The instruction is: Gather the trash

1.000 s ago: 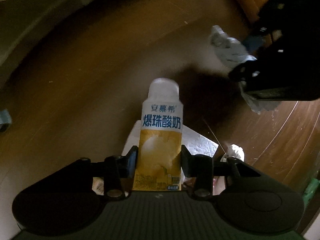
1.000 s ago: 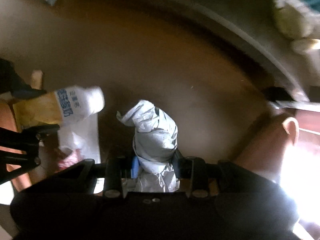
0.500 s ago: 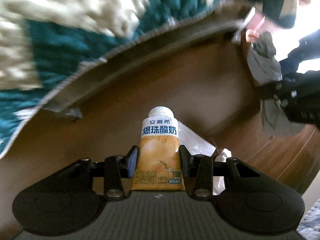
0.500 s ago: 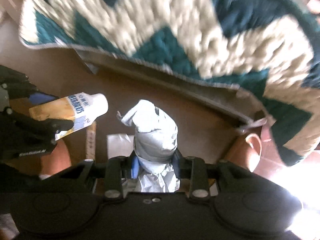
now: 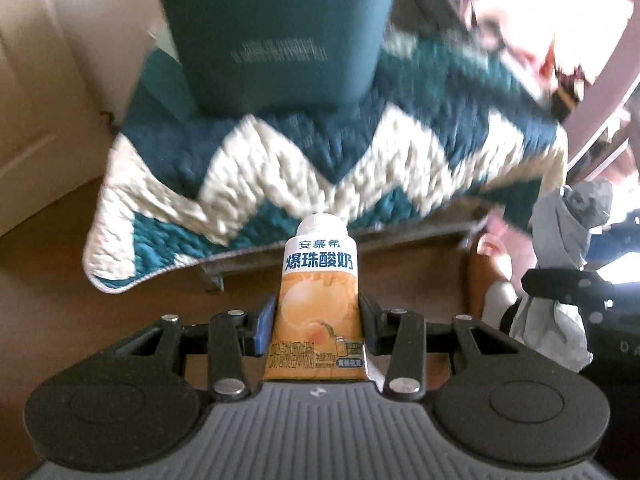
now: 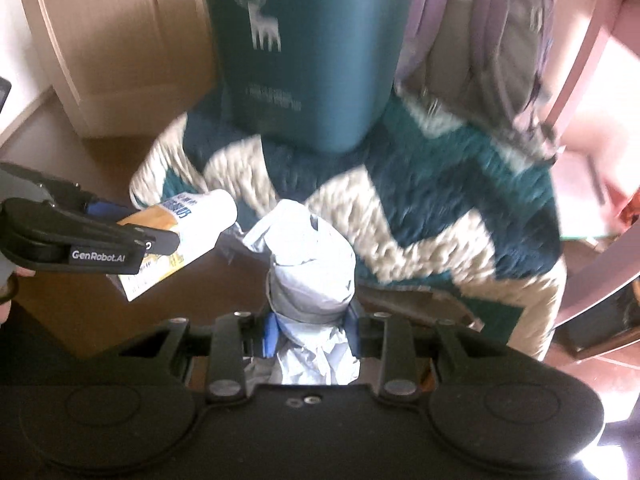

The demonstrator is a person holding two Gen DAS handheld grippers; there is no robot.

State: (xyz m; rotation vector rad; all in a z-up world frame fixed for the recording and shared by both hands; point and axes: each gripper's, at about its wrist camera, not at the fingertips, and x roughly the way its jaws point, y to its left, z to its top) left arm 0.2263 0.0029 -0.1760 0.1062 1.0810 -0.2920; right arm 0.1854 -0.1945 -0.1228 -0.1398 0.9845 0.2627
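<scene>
My left gripper (image 5: 318,326) is shut on an orange and white yogurt carton (image 5: 318,300) with a white cap, held upright in the air. My right gripper (image 6: 311,334) is shut on a crumpled grey-white wad of paper (image 6: 308,268). In the right wrist view the left gripper (image 6: 92,240) and its carton (image 6: 188,224) are at the left, close to the wad. In the left wrist view the right gripper (image 5: 580,296) and its wad (image 5: 564,240) are at the right. A tall dark teal bin (image 6: 304,52) with a white deer print stands ahead on a rug.
A teal and cream zigzag rug (image 5: 320,168) lies under the bin on a brown wooden floor (image 5: 48,280). Beige cabinet doors (image 6: 112,40) stand at the left. A grey and lilac backpack (image 6: 480,40) leans to the right of the bin. Bright pink-lit floor is at the far right.
Both grippers have lifted and tilted up from the dark floor. The rug and the teal bin have come into view ahead. Both keep hold of their trash.
</scene>
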